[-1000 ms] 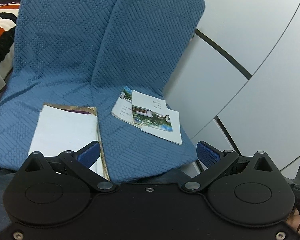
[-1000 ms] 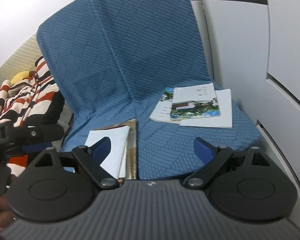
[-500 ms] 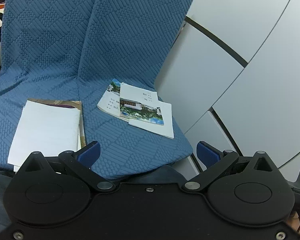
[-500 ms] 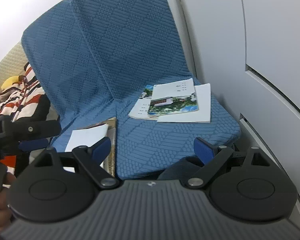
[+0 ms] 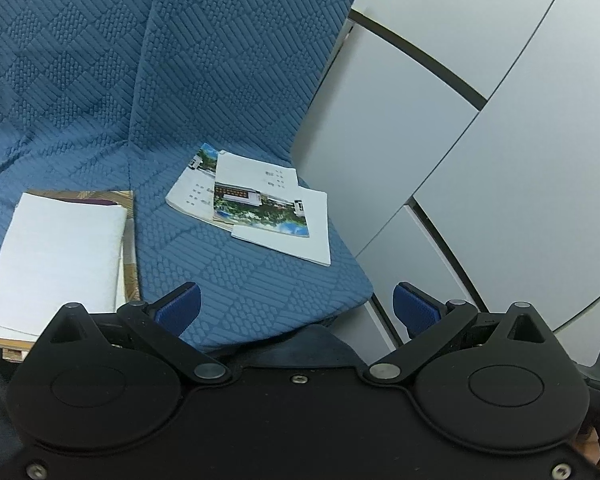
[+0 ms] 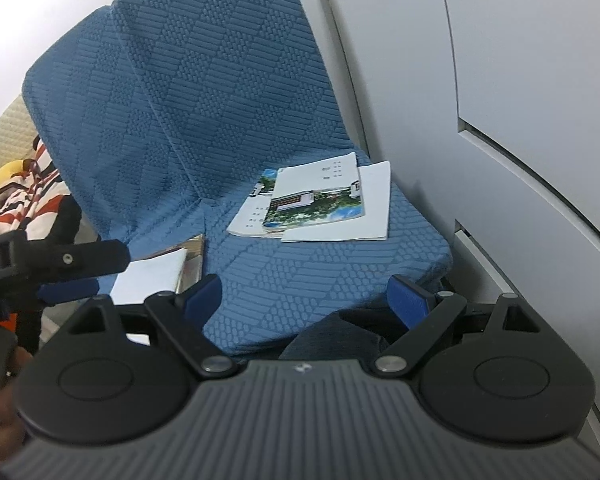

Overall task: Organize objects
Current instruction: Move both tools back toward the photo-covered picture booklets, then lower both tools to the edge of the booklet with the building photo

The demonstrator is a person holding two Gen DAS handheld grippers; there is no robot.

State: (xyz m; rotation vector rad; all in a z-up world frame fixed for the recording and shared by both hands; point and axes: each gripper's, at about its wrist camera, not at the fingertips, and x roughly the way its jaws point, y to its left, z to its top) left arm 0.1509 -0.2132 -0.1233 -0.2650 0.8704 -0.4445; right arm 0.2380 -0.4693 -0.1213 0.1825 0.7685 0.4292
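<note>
A loose pile of booklets (image 5: pixel 256 204) lies on the right seat of a blue quilted sofa cover (image 5: pixel 204 80); the top one has a building photo. It also shows in the right wrist view (image 6: pixel 320 204). A second stack, white paper over a brown-edged book (image 5: pixel 60 248), lies on the left seat and shows in the right wrist view (image 6: pixel 156 272). My left gripper (image 5: pixel 296 308) is open and empty, short of the seat's front edge. My right gripper (image 6: pixel 306 298) is open and empty, also short of the front edge.
White cabinet panels (image 5: pixel 480 100) with dark gaps stand right of the sofa. A striped red, white and black blanket (image 6: pixel 24 204) and a yellow item lie far left. The left gripper's body (image 6: pixel 52 260) shows at the left of the right wrist view.
Both views have shifted: the booklets and the paper stack sit further left and a little higher in the left view, and the right view has swung right, showing more cabinet.
</note>
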